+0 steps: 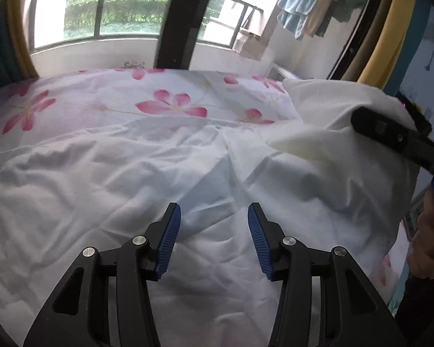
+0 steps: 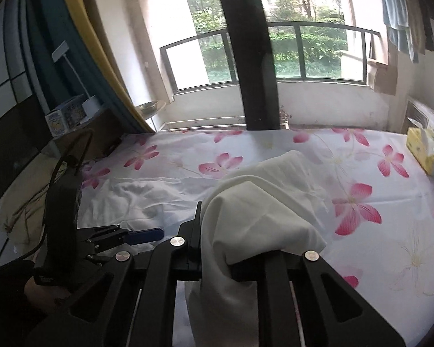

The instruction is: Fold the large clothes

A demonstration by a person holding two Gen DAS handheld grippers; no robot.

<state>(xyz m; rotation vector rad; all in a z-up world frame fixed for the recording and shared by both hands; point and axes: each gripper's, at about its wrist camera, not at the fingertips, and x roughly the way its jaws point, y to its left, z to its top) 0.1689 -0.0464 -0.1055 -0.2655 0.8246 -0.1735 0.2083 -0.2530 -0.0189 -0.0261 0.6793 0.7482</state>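
One corner of the white garment sat pinched in the right tongs above the bed — left tongs spread, empty — so it could slip free.

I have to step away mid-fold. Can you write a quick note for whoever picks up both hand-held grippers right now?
Right hand-held gripper: shut on a bunched edge of the white cloth, lifted off the floral bedsheet.
Left hand-held gripper: open, empty, above the cloth's middle.
Cloth: mostly spread and wrinkled across the bed.
Done: one edge gripped and raised.
Left: probably carry that edge over, smooth it, finish the folds.
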